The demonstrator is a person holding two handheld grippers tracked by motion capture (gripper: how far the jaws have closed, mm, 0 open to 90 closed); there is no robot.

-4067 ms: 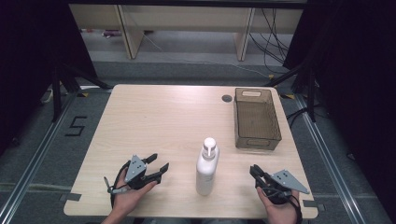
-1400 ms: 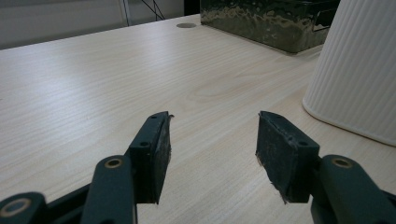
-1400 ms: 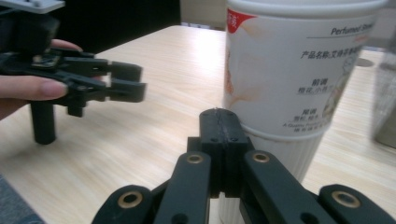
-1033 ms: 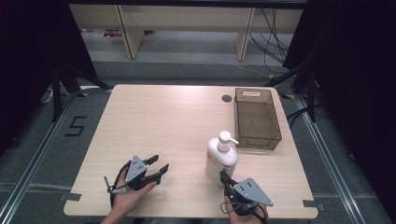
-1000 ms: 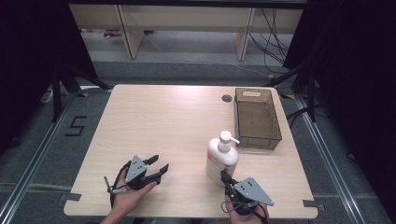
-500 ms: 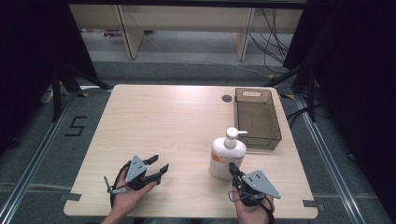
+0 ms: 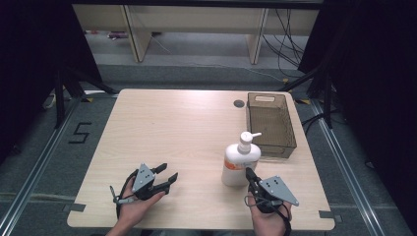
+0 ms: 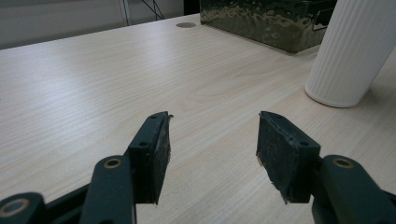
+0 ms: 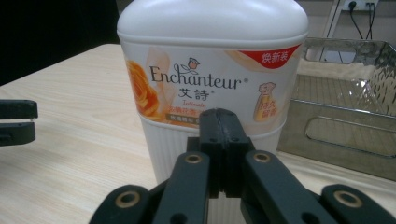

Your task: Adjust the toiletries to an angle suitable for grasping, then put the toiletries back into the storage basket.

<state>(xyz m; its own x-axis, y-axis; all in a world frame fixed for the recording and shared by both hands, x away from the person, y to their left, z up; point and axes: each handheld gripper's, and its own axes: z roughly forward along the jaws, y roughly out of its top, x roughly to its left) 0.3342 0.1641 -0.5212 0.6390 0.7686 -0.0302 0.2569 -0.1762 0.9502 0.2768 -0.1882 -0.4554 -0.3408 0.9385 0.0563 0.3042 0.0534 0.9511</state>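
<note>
A white pump bottle [image 7: 240, 160] with an orange "Enchanteur" label stands upright on the wooden table [image 7: 187, 128], close to the front left corner of a dark clear bin [image 7: 270, 124]. My right gripper [image 7: 251, 176] is shut with nothing between its jaws, its tip at the bottle's [image 9: 210, 79] lower front. In the right gripper view the closed fingertips [image 9: 223, 135] sit against the ribbed base. My left gripper [image 7: 166, 173] rests open near the table's front left, holding nothing. The left gripper view has the bottle's ribbed base [image 8: 350, 51] to the right of its open jaws.
The bin [image 9: 345, 116] is empty, at the table's right side. A round cable hole [image 7: 239, 103] lies in the table near the bin's far left corner. Shelving stands beyond the table's far edge.
The bottle has slid to the right and away, toward the bin, with my shut right gripper behind it. The left gripper has stayed put.
</note>
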